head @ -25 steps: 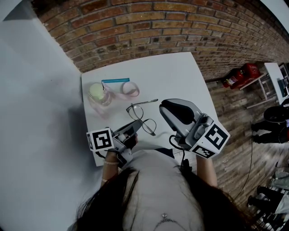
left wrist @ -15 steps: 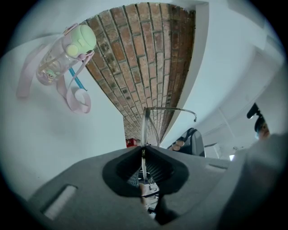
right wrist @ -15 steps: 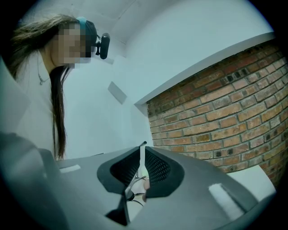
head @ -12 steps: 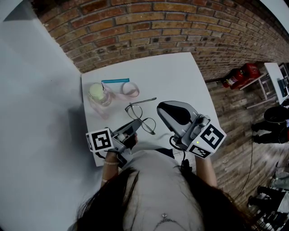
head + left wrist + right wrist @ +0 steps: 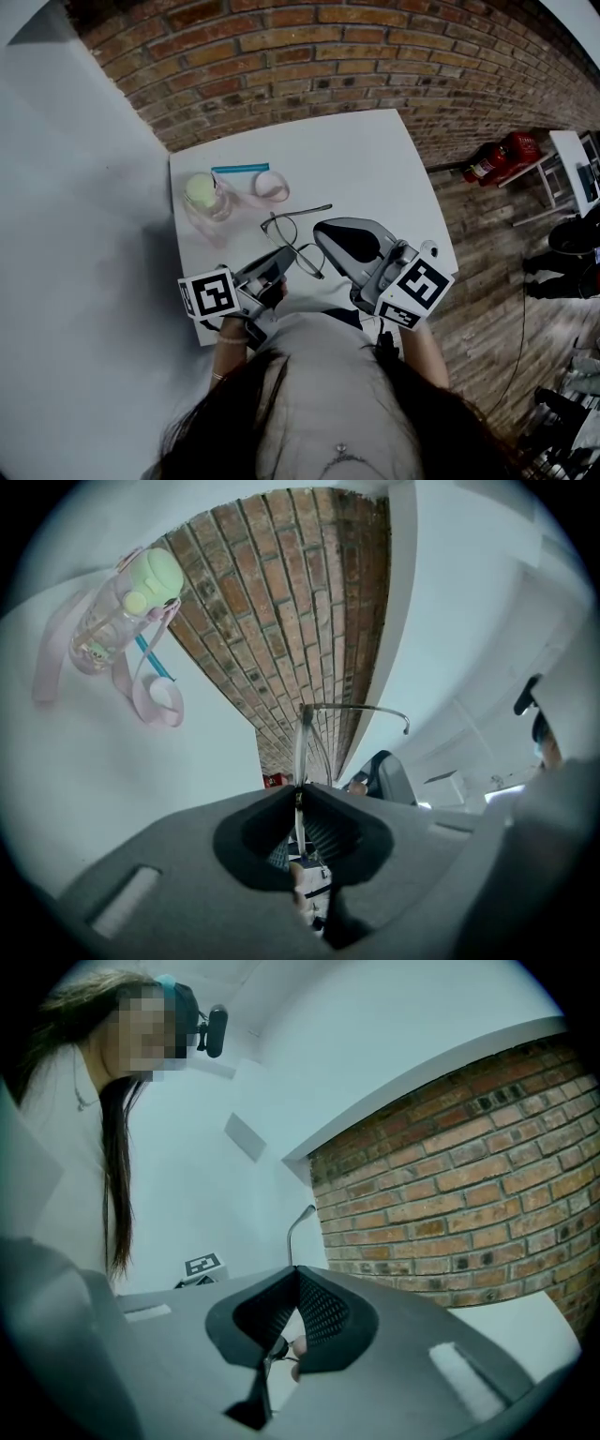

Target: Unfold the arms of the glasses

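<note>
The thin metal-framed glasses are held just over the near part of the white table. My left gripper is shut on the rim of a lens, which stands up out of its jaws. One arm sticks out sideways from the top. My right gripper comes in from the right and is shut on the other arm. That arm's curved tip rises above the closed jaws. In the right gripper view the left gripper's marker cube shows behind.
A clear bottle with a green lid and a pink strap lies at the table's far left, beside a blue stick. A brick wall runs behind the table. Red fire extinguishers stand on the floor at right.
My right gripper has moved left, in toward the glasses and the left gripper. The glasses have shifted slightly up and left. The left gripper has stayed put.
</note>
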`<control>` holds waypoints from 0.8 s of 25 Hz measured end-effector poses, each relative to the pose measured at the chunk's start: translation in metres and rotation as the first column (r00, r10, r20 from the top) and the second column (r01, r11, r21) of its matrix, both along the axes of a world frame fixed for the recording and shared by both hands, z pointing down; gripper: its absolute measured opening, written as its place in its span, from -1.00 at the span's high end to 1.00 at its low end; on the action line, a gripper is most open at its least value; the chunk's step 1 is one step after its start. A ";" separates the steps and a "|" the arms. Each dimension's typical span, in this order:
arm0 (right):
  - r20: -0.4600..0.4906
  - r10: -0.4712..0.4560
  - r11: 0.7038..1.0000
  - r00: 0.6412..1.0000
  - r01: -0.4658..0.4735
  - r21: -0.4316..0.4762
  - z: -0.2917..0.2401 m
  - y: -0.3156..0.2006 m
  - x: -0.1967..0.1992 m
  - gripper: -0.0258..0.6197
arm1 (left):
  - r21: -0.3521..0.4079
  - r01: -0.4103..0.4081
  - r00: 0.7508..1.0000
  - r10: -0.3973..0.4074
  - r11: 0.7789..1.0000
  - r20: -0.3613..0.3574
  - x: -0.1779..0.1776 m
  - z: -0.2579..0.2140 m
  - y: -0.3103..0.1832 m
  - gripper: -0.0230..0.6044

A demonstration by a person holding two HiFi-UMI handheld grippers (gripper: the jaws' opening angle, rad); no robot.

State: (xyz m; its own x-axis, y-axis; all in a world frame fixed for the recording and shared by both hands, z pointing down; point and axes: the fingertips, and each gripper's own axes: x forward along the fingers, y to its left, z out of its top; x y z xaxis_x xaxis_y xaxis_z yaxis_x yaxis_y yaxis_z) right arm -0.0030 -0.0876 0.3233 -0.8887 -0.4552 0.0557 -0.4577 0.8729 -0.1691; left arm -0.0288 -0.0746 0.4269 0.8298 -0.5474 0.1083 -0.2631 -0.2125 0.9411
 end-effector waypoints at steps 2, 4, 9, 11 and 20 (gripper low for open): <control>-0.010 -0.006 1.000 1.000 0.006 -0.006 0.004 0.000 -0.003 0.90 | 0.041 -0.012 0.999 0.011 0.999 0.033 -0.001 -0.001 -0.002 0.86; -0.014 -0.013 1.000 1.000 0.013 -0.016 0.008 0.001 -0.006 0.90 | 0.048 -0.011 0.999 0.009 0.999 0.040 -0.001 -0.002 -0.003 0.86; -0.020 -0.026 0.999 0.999 0.026 -0.040 0.017 0.001 -0.011 0.90 | 0.061 -0.008 0.998 0.004 0.998 0.070 -0.001 -0.001 -0.003 0.86; -0.023 -0.033 0.998 0.999 0.032 -0.050 0.020 0.002 -0.014 0.90 | 0.066 -0.011 0.996 0.005 0.998 0.085 0.000 -0.001 -0.002 0.86; -0.045 -0.063 0.995 0.997 0.059 -0.086 0.032 0.004 -0.024 0.90 | 0.076 -0.027 0.994 0.018 0.997 0.110 0.003 -0.001 -0.001 0.86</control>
